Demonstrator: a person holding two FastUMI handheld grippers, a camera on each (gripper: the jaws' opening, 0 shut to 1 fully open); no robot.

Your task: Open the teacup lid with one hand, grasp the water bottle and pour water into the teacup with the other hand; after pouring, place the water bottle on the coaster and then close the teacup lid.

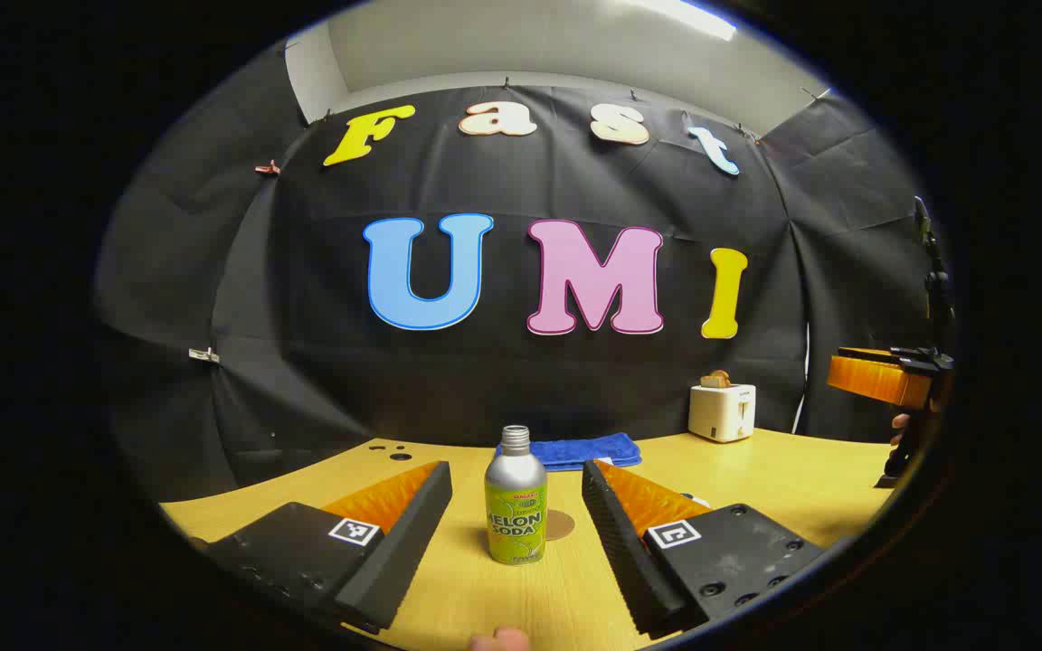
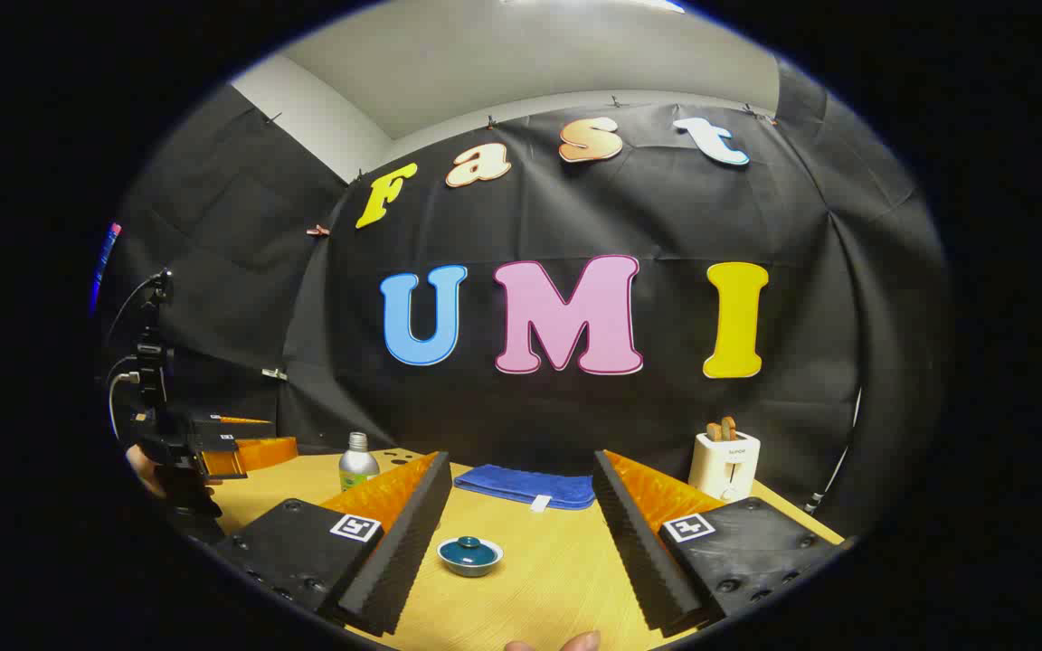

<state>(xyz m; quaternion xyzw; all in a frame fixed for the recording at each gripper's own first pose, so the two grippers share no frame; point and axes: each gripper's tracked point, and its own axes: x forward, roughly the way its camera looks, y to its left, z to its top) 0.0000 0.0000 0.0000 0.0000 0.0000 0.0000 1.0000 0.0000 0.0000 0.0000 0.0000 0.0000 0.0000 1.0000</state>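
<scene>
A silver water bottle (image 1: pixel 516 506) with a green label stands upright on the wooden table (image 1: pixel 783 470), between the spread fingers of my left gripper (image 1: pixel 514 470), which is open and not touching it. A round brown coaster (image 1: pixel 561 524) lies just behind the bottle to its right. In the right gripper view a small teacup (image 2: pixel 470 553) with a teal lid on it sits on the table (image 2: pixel 557 579), ahead of and between the fingers of my right gripper (image 2: pixel 521 463), which is open. The bottle (image 2: pixel 358 463) stands far left there, next to the left gripper (image 2: pixel 227 452).
A folded blue cloth (image 1: pixel 580 449) (image 2: pixel 525 486) lies at the back of the table near the black wall. A white toaster (image 1: pixel 722 410) (image 2: pixel 724 461) with bread stands at the back right. The right gripper (image 1: pixel 878 375) hovers at the far right edge.
</scene>
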